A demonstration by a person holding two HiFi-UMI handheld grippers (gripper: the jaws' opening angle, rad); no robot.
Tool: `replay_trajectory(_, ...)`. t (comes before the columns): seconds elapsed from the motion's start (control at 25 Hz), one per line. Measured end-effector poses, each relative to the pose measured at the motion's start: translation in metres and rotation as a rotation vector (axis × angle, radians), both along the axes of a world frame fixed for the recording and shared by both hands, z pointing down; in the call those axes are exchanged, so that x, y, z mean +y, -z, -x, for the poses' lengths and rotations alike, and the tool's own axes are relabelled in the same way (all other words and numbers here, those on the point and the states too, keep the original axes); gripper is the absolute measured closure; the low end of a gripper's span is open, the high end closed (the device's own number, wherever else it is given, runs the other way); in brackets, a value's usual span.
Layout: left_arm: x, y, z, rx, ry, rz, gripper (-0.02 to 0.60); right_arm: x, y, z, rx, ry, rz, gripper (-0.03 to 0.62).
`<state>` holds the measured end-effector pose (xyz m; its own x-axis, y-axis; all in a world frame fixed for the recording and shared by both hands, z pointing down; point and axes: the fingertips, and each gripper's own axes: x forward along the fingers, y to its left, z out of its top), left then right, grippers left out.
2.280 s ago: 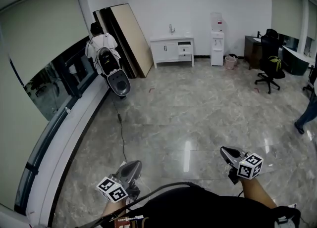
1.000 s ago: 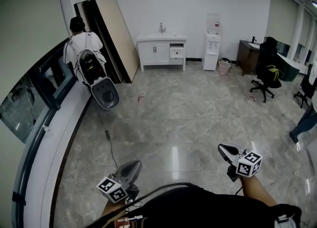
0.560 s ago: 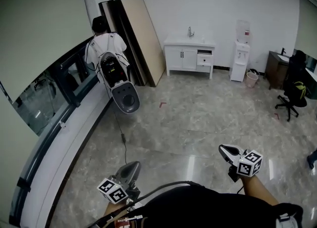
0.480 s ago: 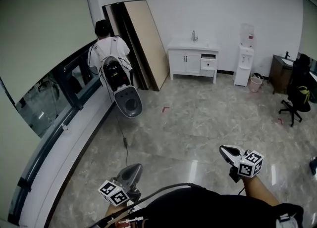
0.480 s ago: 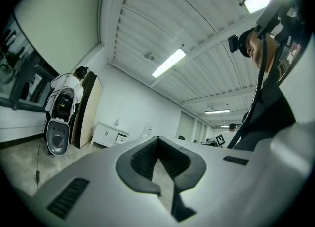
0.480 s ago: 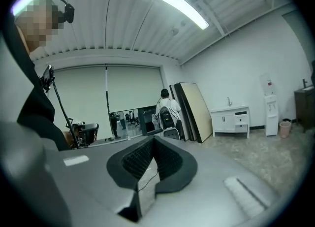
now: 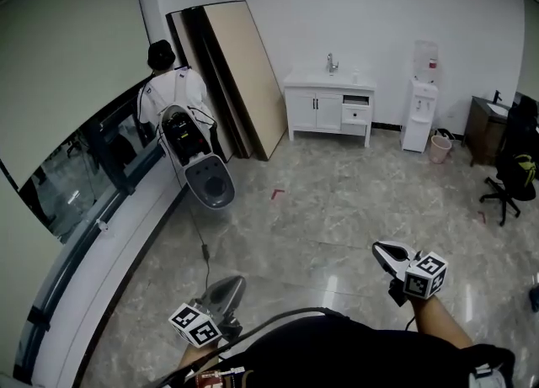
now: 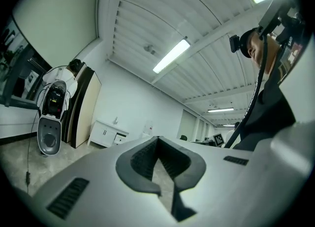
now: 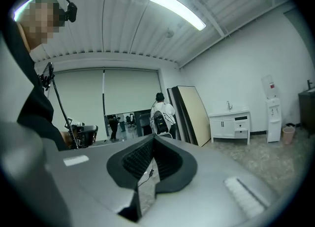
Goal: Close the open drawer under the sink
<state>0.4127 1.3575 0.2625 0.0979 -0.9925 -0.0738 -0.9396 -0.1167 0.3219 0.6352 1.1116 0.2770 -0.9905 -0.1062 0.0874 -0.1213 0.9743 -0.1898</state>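
Note:
The white sink cabinet stands against the far wall, well across the floor from me. On its right side a drawer stands pulled out a little, with a dark gap above it. My left gripper is low at the left, shut and empty. My right gripper is low at the right, also shut with nothing in it. Both point level toward the far wall. The left gripper view shows the cabinet small beyond the jaws. In the right gripper view the cabinet and its drawer stand at the right.
A person wearing a backpack device stands at the left by the window ledge. Tall boards lean on the wall left of the cabinet. A water dispenser, bin, desk and office chair are at the right.
The view has swung and moved forward across the floor; the cabinet has shifted right and looks a little nearer. Both grippers keep their places and stay shut.

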Motion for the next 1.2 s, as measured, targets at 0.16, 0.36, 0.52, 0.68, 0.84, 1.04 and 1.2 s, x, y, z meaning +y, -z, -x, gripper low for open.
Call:
replay_trajectory(0.16,-0.035,-0.004,0.021,0.02,-0.011,0.017,0.584,-0.024,-0.005,0.005,0.007,-0.046,0.053,0.593)
replay_trajectory(0.36,-0.086,-0.012,0.048,0.03,-0.088,0.016,0.584,-0.061,-0.026,0.017,0.031,-0.109,0.054,0.593)
replay_trajectory(0.52,-0.124,-0.016,0.099,0.079,-0.154,-0.014,0.584,-0.084,-0.025,0.054,0.043,-0.165,0.032,0.594)
replay_trajectory(0.68,-0.159,-0.008,0.164,0.068,-0.218,-0.026,0.584,-0.102,-0.013,0.105,0.039,-0.23,0.029,0.592)
replay_trajectory(0.84,-0.188,0.003,0.219,0.011,-0.285,-0.036,0.584,-0.119,-0.001,0.158,0.035,-0.274,0.022,0.592)
replay_trajectory(1.04,-0.217,0.001,0.285,0.018,-0.306,-0.031,0.584,-0.128,0.004,0.236,0.049,-0.234,-0.017,0.592)
replay_trajectory(1.2,-0.233,-0.008,0.313,0.042,-0.297,-0.021,0.584,-0.145,-0.008,0.265,0.084,-0.223,-0.009,0.593)
